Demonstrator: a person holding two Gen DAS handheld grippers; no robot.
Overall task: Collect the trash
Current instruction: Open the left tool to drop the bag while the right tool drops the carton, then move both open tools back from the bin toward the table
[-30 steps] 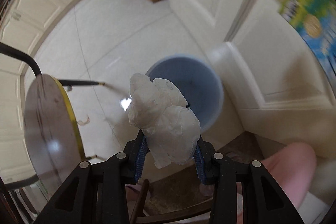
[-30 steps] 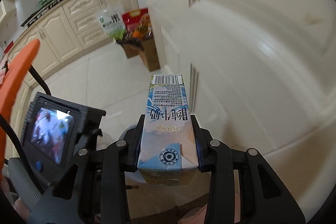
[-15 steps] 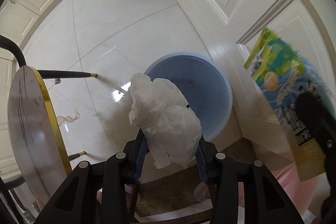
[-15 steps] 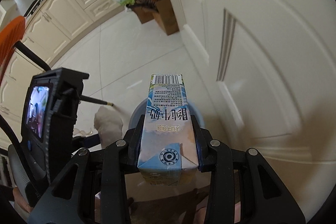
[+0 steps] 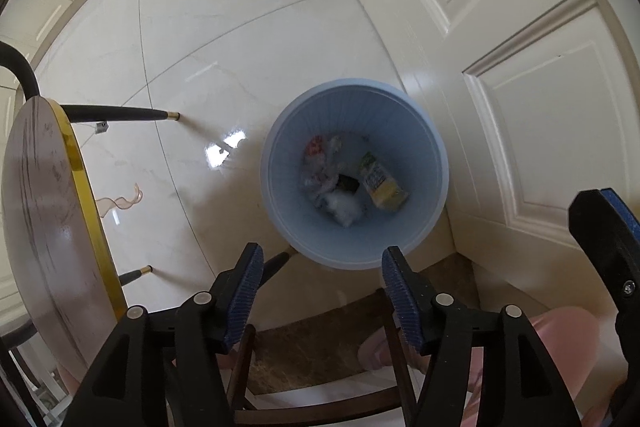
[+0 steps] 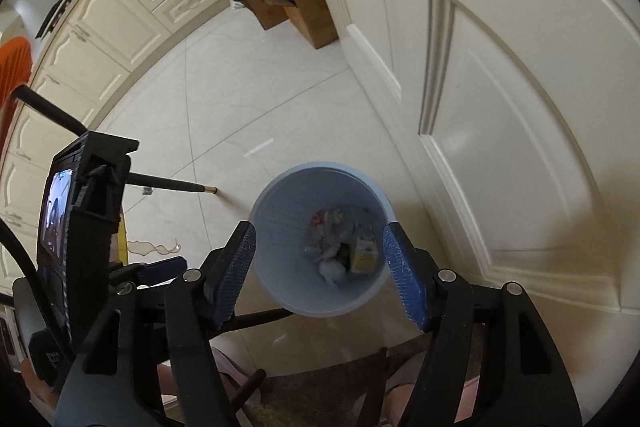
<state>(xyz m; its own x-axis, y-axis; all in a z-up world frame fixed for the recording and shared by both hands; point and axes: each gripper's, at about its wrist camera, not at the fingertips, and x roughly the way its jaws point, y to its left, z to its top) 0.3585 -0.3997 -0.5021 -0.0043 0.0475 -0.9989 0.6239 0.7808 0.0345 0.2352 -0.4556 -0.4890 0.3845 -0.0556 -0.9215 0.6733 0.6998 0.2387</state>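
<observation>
Left gripper [image 5: 322, 285] and right gripper [image 6: 320, 269] hang over the blue bin [image 5: 276, 195] by the door, jaws opening with nothing between them — carton [image 5: 383, 183] and crumpled wad [image 5: 344, 207] lie inside, so dropped trash lands there.

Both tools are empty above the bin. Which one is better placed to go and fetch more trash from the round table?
Probably the left tool: the round table lies right beside it, while the right tool is nearer the door.
</observation>
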